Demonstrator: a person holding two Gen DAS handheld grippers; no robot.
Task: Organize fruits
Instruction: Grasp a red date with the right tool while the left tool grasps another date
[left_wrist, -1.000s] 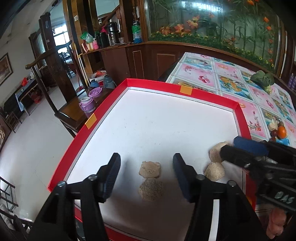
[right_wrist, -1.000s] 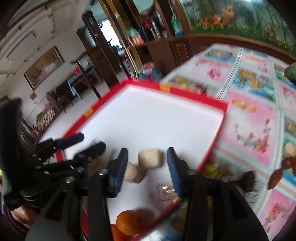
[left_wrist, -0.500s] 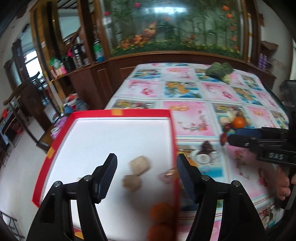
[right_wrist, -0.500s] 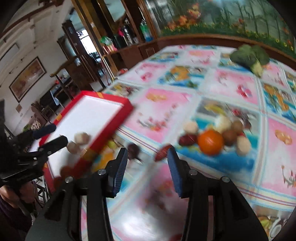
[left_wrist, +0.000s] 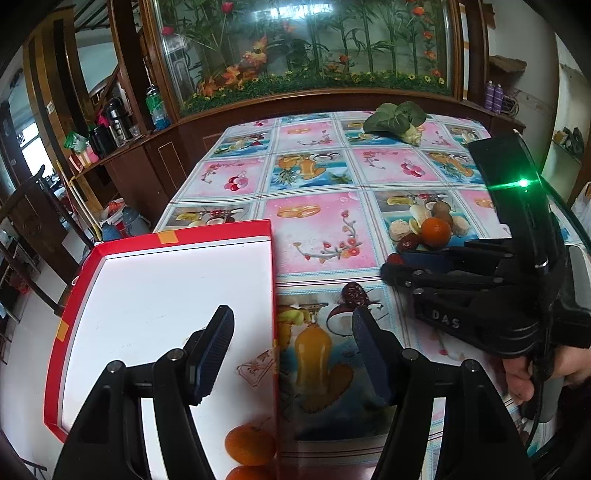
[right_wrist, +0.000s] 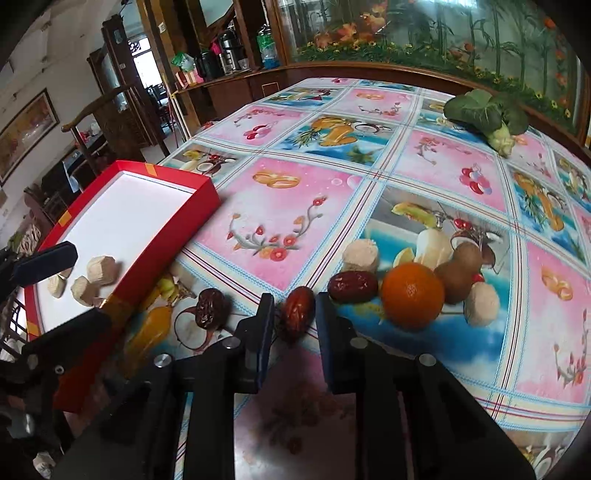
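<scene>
Plastic tablecloth (right_wrist: 280, 206), printed with pink and blue fruit squares, stretches out ahead of both tongs. Next in size, the red tray (right_wrist: 192, 218) with its white floor lies to the left of the right gripper (right_wrist: 293, 317) and partly under the left gripper (left_wrist: 291, 347), whose spread jaws straddle the tray's right wall with nothing between them. A leafy green vegetable (right_wrist: 484, 110) rests far ahead of the right tongs, near the table's far edge. An orange (right_wrist: 412, 295) sits just right of the right gripper's tips, in a cluster with a brown kiwi (right_wrist: 460, 273), a pale peeled piece (right_wrist: 432, 242) and two beige lumps (right_wrist: 360, 254). Two more oranges (left_wrist: 249, 443) lie inside the tray just below the left tongs. Three small beige lumps (right_wrist: 99, 269) lie in the tray near the left gripper's upper finger, as seen from the right wrist. A red date (right_wrist: 352, 286) lies just ahead and right of the right fingers, touching the orange. Between the right gripper's jaws sits another red date (right_wrist: 297, 310); the jaws stand narrowly apart around it, and contact cannot be told. A dark wrinkled date (right_wrist: 208, 308) lies on the cloth just left of the right tongs.
</scene>
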